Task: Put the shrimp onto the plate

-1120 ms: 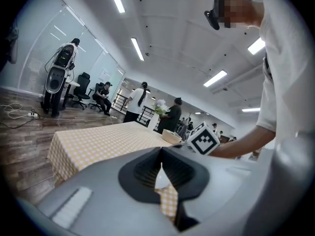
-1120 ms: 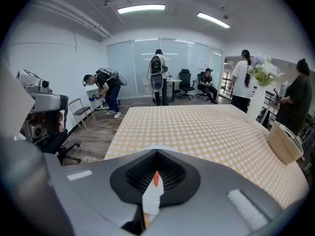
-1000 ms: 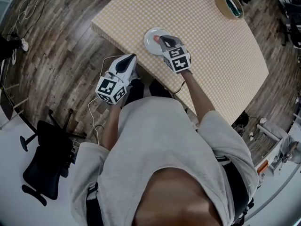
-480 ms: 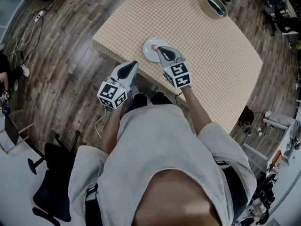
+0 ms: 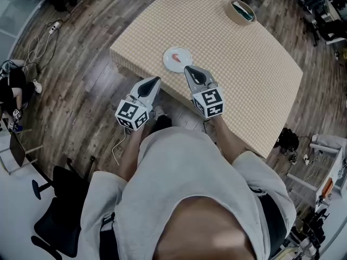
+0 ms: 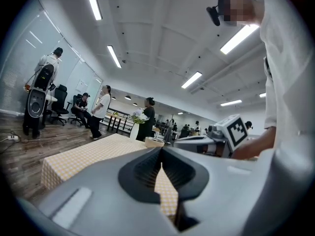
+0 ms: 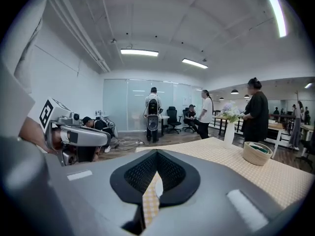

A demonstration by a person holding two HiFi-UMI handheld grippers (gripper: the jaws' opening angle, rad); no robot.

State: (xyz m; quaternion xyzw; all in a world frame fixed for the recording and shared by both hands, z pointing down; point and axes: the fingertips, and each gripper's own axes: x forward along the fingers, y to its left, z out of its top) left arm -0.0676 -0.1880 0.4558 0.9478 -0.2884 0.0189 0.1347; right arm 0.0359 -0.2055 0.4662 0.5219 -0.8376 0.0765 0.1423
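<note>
head view: the shrimp (image 5: 177, 56) lies on the white plate (image 5: 184, 64), near the front edge of the checked table (image 5: 244, 69). the right gripper (image 5: 187, 69) hangs just in front of the plate, clear of it, tip towards it. the left gripper (image 5: 156, 79) is off the table edge, over the wood floor (image 5: 81, 64). a round basket (image 5: 240, 11) sits at the far side of the table, well apart from the plate. a black chair (image 5: 54, 221) stands behind the person, at the lower left. only this view shows the shrimp; the person's own torso fills the lower frame.

left gripper view: the fingers (image 6: 145, 168) meet at the tip with nothing between them; only checked cloth shows through the slot below. the right gripper (image 6: 197, 142) appears alongside, its marker cube (image 6: 236, 131) facing the camera. beyond are standing people and a vase with flowers (image 6: 137, 121), none seen from above.

right gripper view: the fingers (image 7: 140, 173) are pressed together, gripping nothing. the basket (image 7: 257, 153) and the vase (image 7: 229, 131) show on the table ahead, and the left gripper (image 7: 74, 136) at the left. the gripper body hides the near table.
</note>
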